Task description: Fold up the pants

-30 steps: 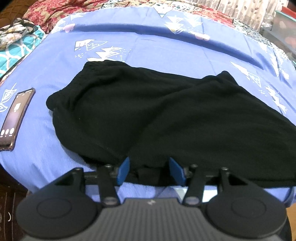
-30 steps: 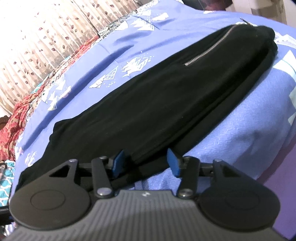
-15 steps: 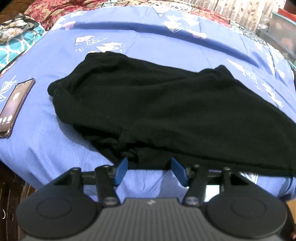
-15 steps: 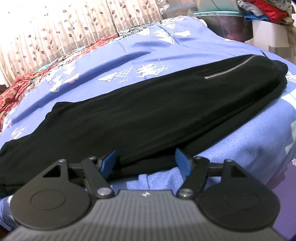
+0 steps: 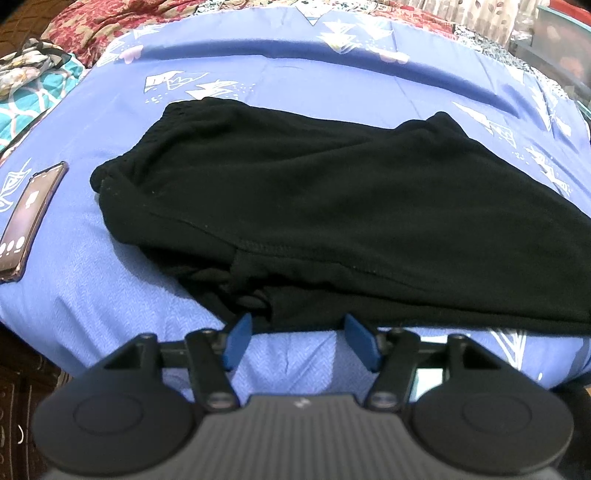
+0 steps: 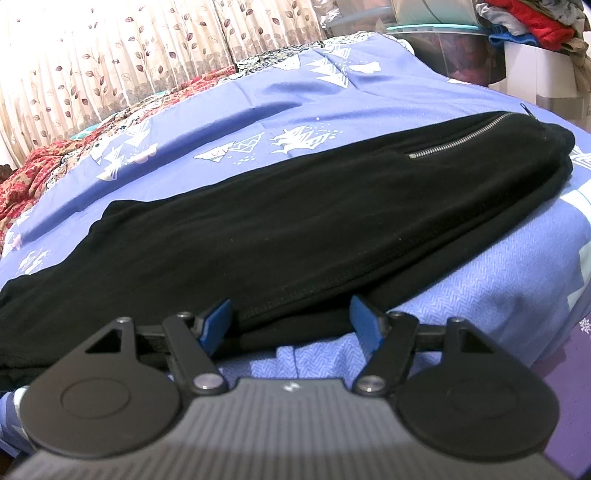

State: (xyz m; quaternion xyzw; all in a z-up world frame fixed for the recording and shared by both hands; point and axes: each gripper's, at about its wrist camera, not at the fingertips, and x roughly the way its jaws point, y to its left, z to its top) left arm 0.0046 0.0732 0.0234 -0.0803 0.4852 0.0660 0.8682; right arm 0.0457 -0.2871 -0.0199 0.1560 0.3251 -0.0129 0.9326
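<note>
Black pants lie folded lengthwise on a blue patterned bedsheet. In the left wrist view the leg end lies in front of me, with bunched cloth at the near edge. My left gripper is open and empty, just short of that near edge. In the right wrist view the pants stretch to the waist end at the right, with a silver pocket zipper. My right gripper is open and empty, its jaws on either side of the near hem.
A phone lies on the sheet left of the pants. A red patterned blanket and a teal cloth lie at the far left. Curtains hang behind the bed. Storage boxes with clothes stand at the right.
Both grippers have opened wider and drawn back from the pants' near edge. The cloth they held now rests on the bed.
</note>
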